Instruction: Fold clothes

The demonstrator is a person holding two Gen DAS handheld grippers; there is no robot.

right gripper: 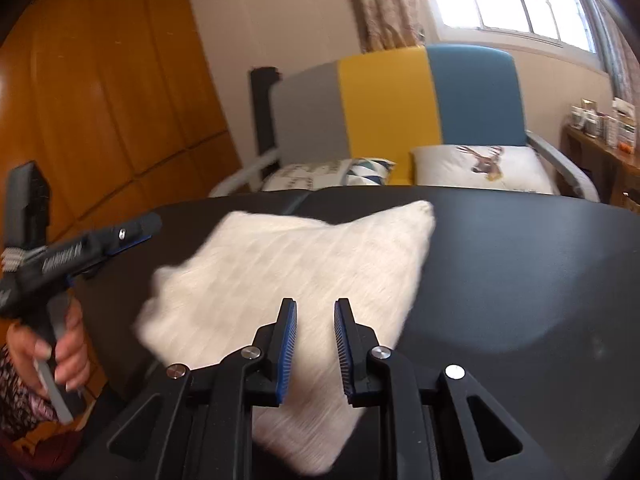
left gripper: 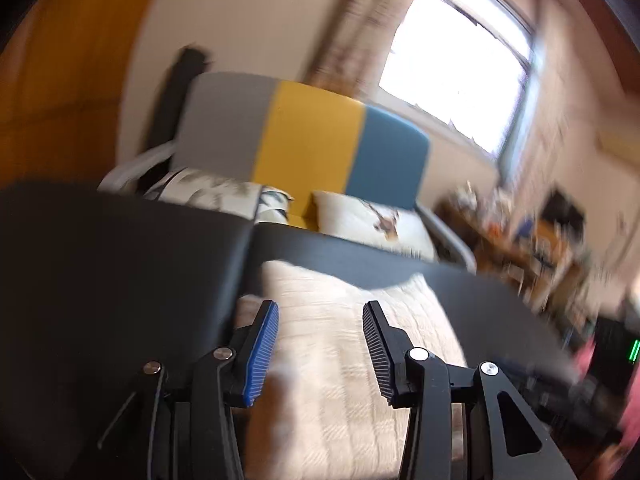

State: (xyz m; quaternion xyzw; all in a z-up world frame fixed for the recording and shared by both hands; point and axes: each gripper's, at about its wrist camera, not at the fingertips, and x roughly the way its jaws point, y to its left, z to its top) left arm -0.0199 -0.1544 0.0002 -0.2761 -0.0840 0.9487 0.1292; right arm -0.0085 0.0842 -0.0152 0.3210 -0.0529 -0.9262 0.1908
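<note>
One soft, light cream garment point(right gripper: 288, 272) lies on the table point(right gripper: 520, 280) beyond both grippers' fingers: left gripper point(left gripper: 320, 344) parted, right gripper point(right gripper: 315, 348) narrow, both empty; best pinched at a corner.

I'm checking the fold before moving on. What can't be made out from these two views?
- Near edge of the white cloth: in the right wrist view the right gripper covers it; whether its pads pinch fabric cannot be told.
- Cloth's folds and layers: motion blur in both views.
- Left wrist view: the left gripper hides the cloth's near part.
- Things on the wooden shelf: too small, cut by the edge.
</note>
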